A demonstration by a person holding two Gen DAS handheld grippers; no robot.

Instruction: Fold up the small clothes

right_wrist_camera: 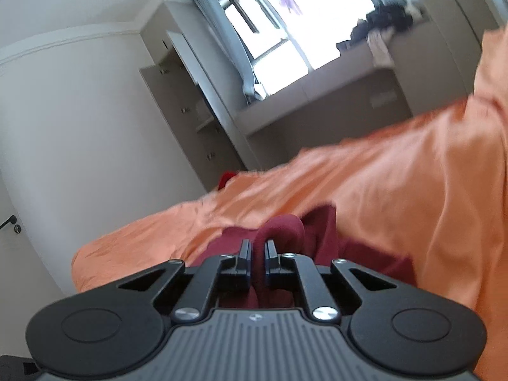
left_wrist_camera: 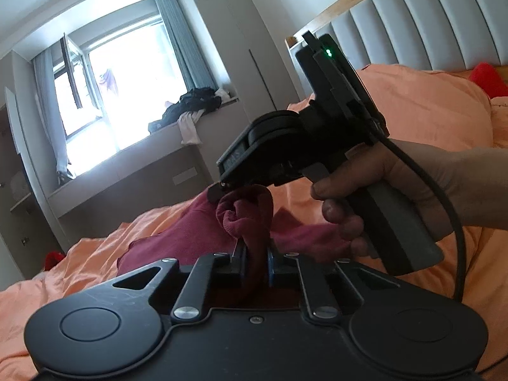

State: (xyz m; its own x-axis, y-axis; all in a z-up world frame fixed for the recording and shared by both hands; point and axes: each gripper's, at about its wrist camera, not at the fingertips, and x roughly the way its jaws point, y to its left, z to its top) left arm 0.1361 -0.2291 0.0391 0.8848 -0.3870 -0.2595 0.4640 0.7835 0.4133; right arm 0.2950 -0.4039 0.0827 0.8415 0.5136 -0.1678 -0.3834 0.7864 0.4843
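Observation:
A small dark red garment (left_wrist_camera: pixel 254 219) lies bunched on an orange bed cover (left_wrist_camera: pixel 428 111). My left gripper (left_wrist_camera: pixel 253 255) is shut on a rolled fold of it. In the left wrist view my right gripper (left_wrist_camera: pixel 219 189) comes in from the right, held by a hand (left_wrist_camera: pixel 355 200), with its tips on the same bunch. In the right wrist view my right gripper (right_wrist_camera: pixel 257 249) is shut on a fold of the dark red garment (right_wrist_camera: pixel 285 231), with the cloth between its fingers.
The orange bed cover (right_wrist_camera: pixel 397 174) fills the right. A padded grey headboard (left_wrist_camera: pixel 428 16) stands behind it. A window ledge with dark clothes (left_wrist_camera: pixel 193 104) is at the far wall. A red item (left_wrist_camera: pixel 487 77) lies near the headboard. Wardrobe and door (right_wrist_camera: pixel 9 222) are on the left.

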